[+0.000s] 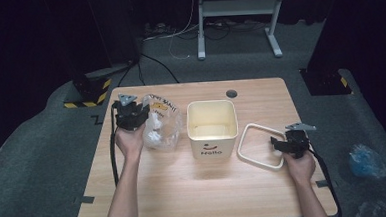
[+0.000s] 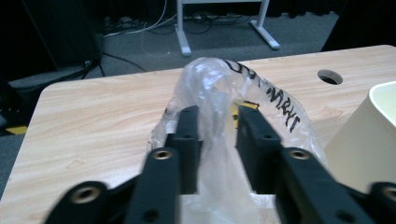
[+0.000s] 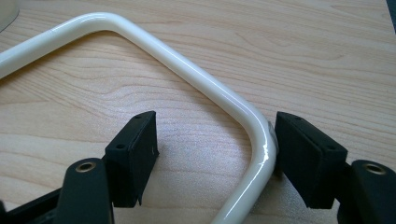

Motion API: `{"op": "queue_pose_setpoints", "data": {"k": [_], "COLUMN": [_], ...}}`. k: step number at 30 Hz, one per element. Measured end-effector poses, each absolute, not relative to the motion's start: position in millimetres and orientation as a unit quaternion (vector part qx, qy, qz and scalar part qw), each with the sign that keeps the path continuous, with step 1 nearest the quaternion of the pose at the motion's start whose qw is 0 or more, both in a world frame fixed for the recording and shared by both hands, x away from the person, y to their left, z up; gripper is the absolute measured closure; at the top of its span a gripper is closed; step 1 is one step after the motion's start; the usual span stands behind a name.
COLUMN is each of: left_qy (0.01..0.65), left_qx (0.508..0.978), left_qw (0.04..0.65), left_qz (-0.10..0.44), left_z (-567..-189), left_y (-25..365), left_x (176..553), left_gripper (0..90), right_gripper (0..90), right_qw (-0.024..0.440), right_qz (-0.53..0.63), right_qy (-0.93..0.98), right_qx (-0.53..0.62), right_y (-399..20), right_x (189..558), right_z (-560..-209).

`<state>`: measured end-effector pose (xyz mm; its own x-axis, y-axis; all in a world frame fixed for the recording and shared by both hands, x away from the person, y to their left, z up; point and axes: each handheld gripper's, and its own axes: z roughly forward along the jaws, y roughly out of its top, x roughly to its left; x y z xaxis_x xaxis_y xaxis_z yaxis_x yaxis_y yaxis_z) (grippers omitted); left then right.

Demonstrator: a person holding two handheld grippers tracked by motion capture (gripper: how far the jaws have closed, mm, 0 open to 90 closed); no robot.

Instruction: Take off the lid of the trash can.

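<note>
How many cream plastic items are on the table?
2: the open cream bin stands mid-table; the cream frame lies flat to its right, one corner between the right gripper jaws.

A pale wooden table (image 1: 185, 189) with a matt, visibly grained top carries a crinkled bag (image 2: 219, 93) of thin, clear plastic film, shiny where it folds and marked with black lettering. Beside it stands a cream bin (image 1: 212, 127) of smooth, satin-finished plastic, and a cream frame (image 3: 196, 74) of glossy plastic that catches bright highlights. The matt black pads (image 3: 133, 154) of the right gripper (image 3: 215, 154) look like hard plastic; grey carpet (image 1: 43, 161) covers the floor.
</note>
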<state>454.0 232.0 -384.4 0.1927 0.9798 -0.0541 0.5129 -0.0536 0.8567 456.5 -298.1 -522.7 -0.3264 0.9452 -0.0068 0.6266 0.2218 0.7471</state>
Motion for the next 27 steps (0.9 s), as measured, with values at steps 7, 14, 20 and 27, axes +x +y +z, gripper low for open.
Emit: {"op": "queue_pose_setpoints", "data": {"k": [7,14,20,27], "left_qy": [0.574,0.577,0.584,0.588], "left_qx": [0.656,0.655,0.654,0.65], "left_qw": [0.392,0.387,0.379,0.377], "left_qz": [0.293,0.298,0.295,0.3], "left_z": [-387,-389,-392,-395], "left_y": [232,232,235,239], "left_x": [449,443,437,428], "left_gripper": [48.3,41.0,35.3,32.1], "right_gripper": [31.3,31.3,31.3,31.3], "right_qw": [0.24,0.241,0.24,0.24], "right_qz": [0.332,0.331,0.332,0.331], "right_qy": [0.744,0.744,0.744,0.744], "right_qx": [0.528,0.528,0.528,0.528], "right_y": [-298,-298,-298,-298], "right_x": [457,457,457,457], "right_z": [-523,-523,-523,-523]}}
